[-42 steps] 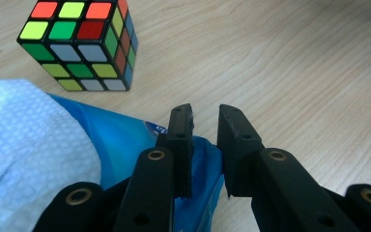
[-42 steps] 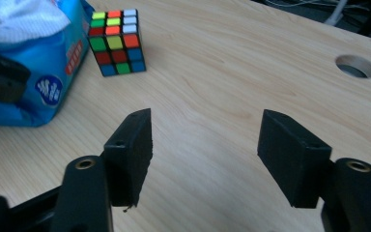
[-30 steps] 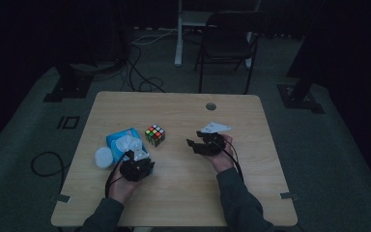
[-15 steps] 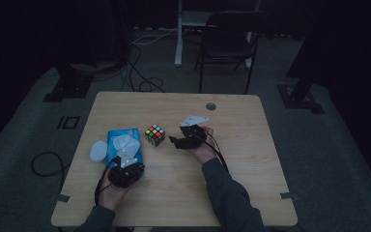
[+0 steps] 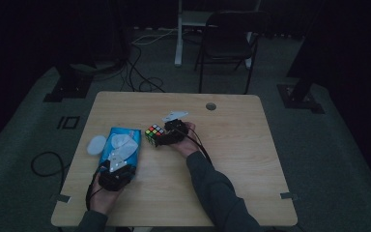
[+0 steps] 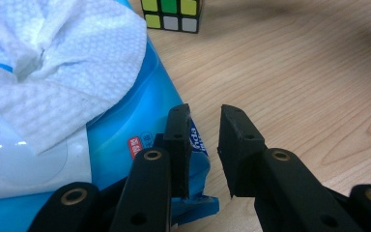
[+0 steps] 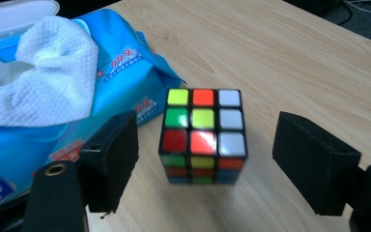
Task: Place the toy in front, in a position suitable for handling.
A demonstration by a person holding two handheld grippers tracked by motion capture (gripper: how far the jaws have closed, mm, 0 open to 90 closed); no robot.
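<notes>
Dark room, pale wooden worktop (image 5: 251, 159). Near the middle of it, a bit toward 10 o'clock, sits the puzzle cube (image 7: 202, 135), flat on the wood with its coloured squares facing up. Just beside the cube, at its 9 o'clock in the high view, lies the blue pack of wipes (image 5: 123, 150) with a white wipe (image 7: 48, 87) puffing out of the top. Right tongs (image 7: 205, 162) wide apart, one jaw on each side of the cube, not touching it. Cube straight ahead at 12 o'clock from these tongs, square between the jaws, same width every way, so no long side to line up with. Probably only a small push forward and a squeeze needed to pick it up. Left tongs (image 6: 203, 145) down toward 7 o'clock on the worktop, at the near end of the pack, jaws a little apart with nothing between them. Cube far up at 12 o'clock from there. Right hand (image 5: 186, 141) much nearer to the cube than the left.
</notes>
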